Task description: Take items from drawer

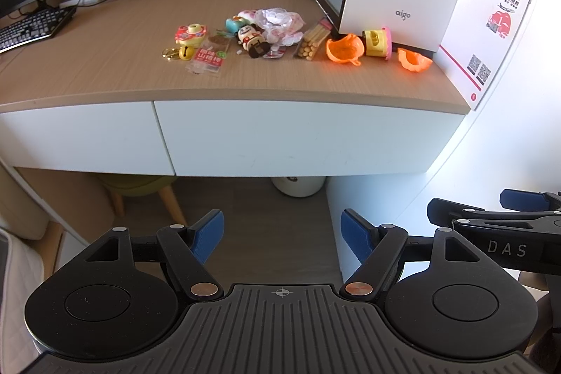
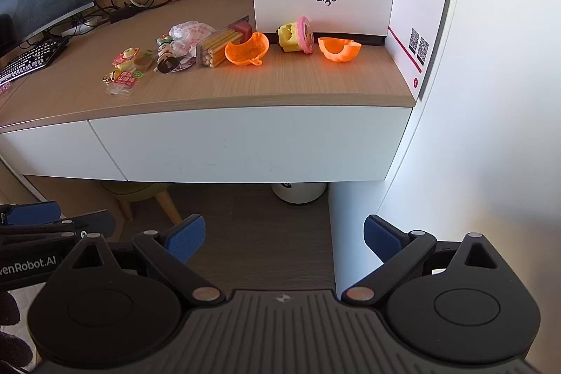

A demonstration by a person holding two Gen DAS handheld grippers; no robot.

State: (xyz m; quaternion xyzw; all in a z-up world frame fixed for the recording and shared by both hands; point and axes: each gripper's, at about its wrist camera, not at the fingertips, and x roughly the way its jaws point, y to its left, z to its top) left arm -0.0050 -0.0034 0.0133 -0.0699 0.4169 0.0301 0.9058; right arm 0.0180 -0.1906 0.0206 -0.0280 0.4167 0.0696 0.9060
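Both tools hang low before the desk: our left gripper [image 1: 282, 233] and right gripper [image 2: 284, 239] each stand with jaws spread wide, holding nothing. Ahead, the wide white drawer [image 1: 308, 137] sits shut and flush beside a narrower drawer [image 1: 80, 135]; its contents are hidden. Above, left to right on the desktop [image 1: 105, 72], lie snack packets [image 1: 207, 56], a doll [image 1: 250, 39] and orange shells [image 1: 343, 49]. We judge opening comes first: no handle shows, so we hook the drawer's lower edge and pull straight.

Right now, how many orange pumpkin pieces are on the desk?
2. One orange pumpkin half lies left of the yellow-and-pink toy, beside the box of biscuit sticks. The other half lies right of that toy. More might hide behind the pile.
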